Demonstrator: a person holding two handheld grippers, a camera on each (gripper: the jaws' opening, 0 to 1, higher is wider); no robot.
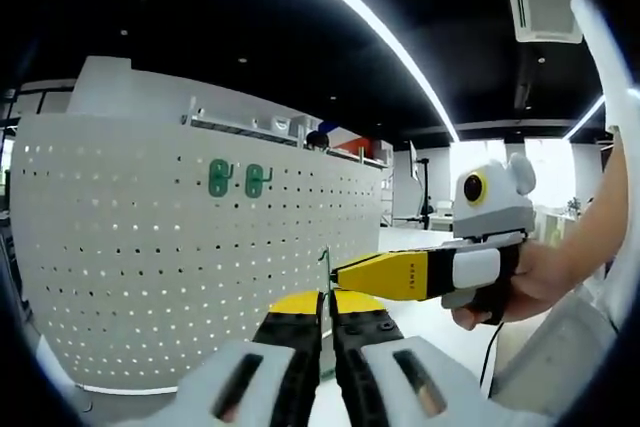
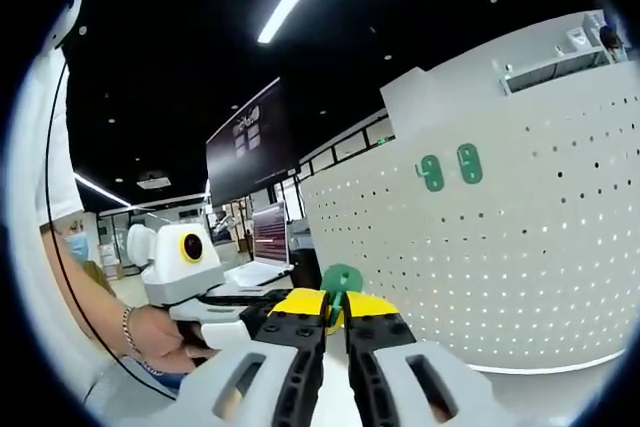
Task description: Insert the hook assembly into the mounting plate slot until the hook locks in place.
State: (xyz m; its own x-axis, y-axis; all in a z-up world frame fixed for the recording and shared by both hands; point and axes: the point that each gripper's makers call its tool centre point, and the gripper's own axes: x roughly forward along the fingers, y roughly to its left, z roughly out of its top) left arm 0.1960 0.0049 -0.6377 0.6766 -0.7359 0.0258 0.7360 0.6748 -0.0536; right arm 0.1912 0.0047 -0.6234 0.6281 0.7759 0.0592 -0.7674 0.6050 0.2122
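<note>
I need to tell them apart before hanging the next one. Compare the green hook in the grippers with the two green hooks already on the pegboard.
The held hook is off the pegboard, pinched between the right gripper jaws; the two mounted hooks sit fixed side by side, high on it. In the left gripper view the held hook appears thin and edge-on, while the mounted pair face outward. All are green.

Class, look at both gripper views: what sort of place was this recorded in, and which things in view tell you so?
Probably an open-plan office or lab. A white pegboard carries two green hooks, long strip lights and a ceiling air vent run overhead, and a laptop sits on a desk behind.
</note>
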